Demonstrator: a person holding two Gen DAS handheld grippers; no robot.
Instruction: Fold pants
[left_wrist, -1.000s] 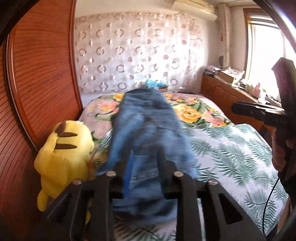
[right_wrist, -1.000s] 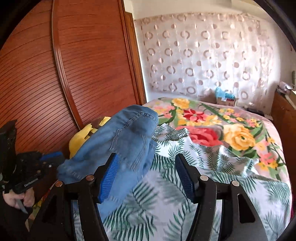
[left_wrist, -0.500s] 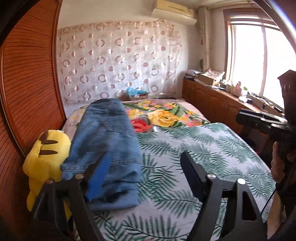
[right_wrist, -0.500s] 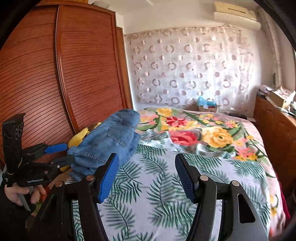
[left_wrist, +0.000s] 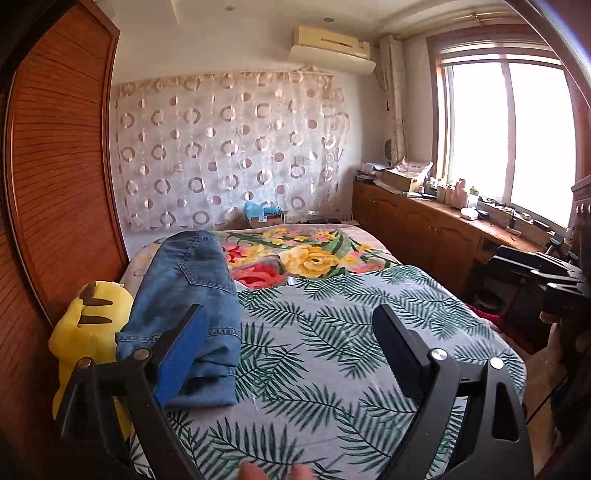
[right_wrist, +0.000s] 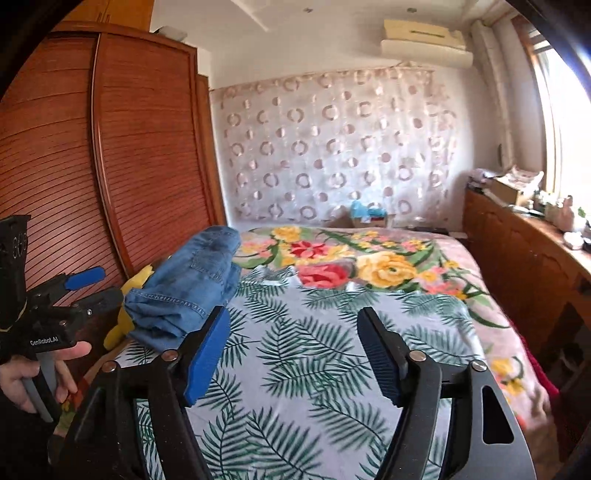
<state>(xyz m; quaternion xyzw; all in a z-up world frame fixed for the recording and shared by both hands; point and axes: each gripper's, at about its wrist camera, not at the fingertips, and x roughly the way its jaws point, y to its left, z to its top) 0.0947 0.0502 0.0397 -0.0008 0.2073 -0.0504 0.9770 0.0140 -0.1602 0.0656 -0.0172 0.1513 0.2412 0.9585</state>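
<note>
- Left gripper (left_wrist: 291, 321): my jaws stand wide and are opening further; nothing between them but bedspread.
- Right gripper (right_wrist: 293, 325): my jaws are apart and opening, holding nothing.
- Pants (left_wrist: 188, 295): blue denim, folded into a long bundle, lying along the left edge of the bed (left_wrist: 369, 332), just ahead of my left blue finger pad (left_wrist: 181, 354).
- Yellow plush toy (left_wrist: 88, 325): beside the pants, touching them, against the wooden wardrobe (left_wrist: 59, 166).
- Hand (right_wrist: 22, 376): I see it on the left gripper's handle in the right view.
</note>
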